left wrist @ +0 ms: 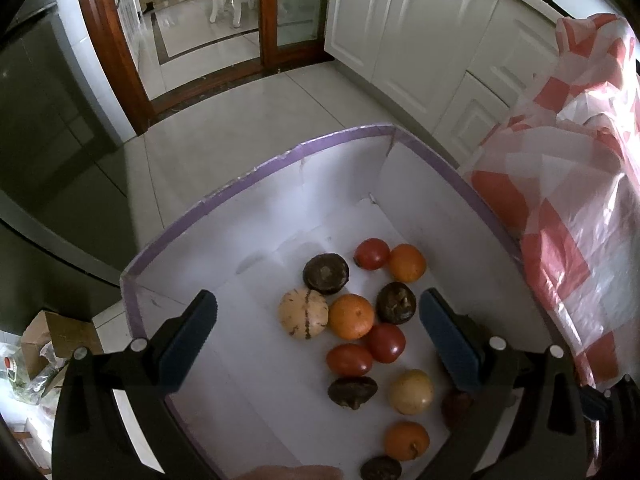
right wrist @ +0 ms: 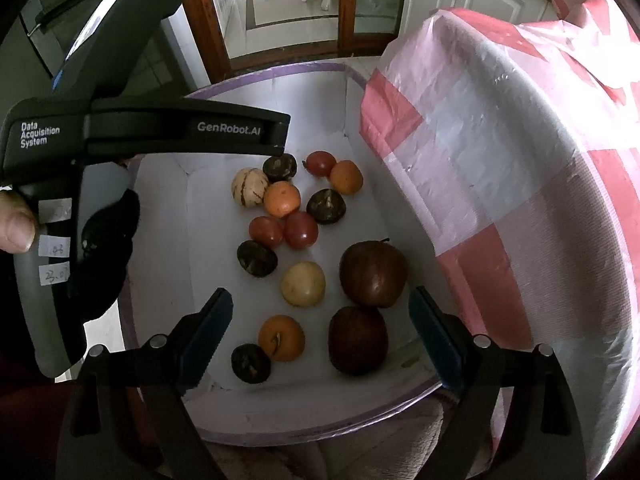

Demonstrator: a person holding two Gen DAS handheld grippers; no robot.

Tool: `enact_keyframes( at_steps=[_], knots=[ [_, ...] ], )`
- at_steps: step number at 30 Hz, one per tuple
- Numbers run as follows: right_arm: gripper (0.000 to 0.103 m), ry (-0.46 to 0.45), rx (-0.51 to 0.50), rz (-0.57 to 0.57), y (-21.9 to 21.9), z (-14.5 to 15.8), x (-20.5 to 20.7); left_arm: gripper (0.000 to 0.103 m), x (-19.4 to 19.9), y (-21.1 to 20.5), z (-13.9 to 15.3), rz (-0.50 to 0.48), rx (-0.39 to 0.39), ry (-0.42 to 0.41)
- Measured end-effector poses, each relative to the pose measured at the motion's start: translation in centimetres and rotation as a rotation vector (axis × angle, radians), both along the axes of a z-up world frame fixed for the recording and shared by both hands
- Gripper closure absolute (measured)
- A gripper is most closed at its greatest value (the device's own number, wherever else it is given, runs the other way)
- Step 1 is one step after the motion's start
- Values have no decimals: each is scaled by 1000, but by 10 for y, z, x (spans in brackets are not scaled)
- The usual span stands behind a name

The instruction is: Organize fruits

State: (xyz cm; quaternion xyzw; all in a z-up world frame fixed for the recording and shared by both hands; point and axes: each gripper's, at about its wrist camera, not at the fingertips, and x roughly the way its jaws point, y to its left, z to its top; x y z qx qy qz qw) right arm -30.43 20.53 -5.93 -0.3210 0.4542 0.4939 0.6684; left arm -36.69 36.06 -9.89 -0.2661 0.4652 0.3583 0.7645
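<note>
A white box with a purple rim (left wrist: 256, 172) (right wrist: 280, 70) holds several loose fruits. Among them are oranges (left wrist: 351, 317) (right wrist: 281, 338), red tomatoes (left wrist: 386, 343) (right wrist: 301, 229), dark brown fruits (left wrist: 326, 273) (right wrist: 326, 206), a striped pale melon (left wrist: 303, 313) (right wrist: 249, 187), a yellow fruit (left wrist: 411, 392) (right wrist: 303, 283) and two dark red apples (right wrist: 374, 274) (right wrist: 358, 340). My left gripper (left wrist: 318, 300) hovers open above the fruit pile. Over the near fruits my right gripper (right wrist: 320, 300) stands open, with nothing between its fingers. The left gripper's black body (right wrist: 140, 128) shows in the right wrist view.
A table draped in a red and white checked plastic cloth (left wrist: 572, 208) (right wrist: 520, 184) stands right beside the box. White cabinets (left wrist: 420, 40) line the far right. A wooden glass door (left wrist: 292, 8) is at the back. A cardboard box (left wrist: 52, 340) lies on the floor, left.
</note>
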Motion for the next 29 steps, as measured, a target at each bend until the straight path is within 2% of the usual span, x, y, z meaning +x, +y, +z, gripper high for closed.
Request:
enact_keyframes(
  at_steps=[20, 25, 29],
  knots=[
    [16, 3, -9, -1, 2, -4, 0, 2, 1, 5, -6, -4, -4, 24],
    [16, 3, -1, -1, 0, -4, 0, 2, 1, 8, -9, -5, -31, 34],
    [16, 2, 11, 6, -2, -1, -2, 2, 2, 8, -5, -6, -16, 51]
  ],
)
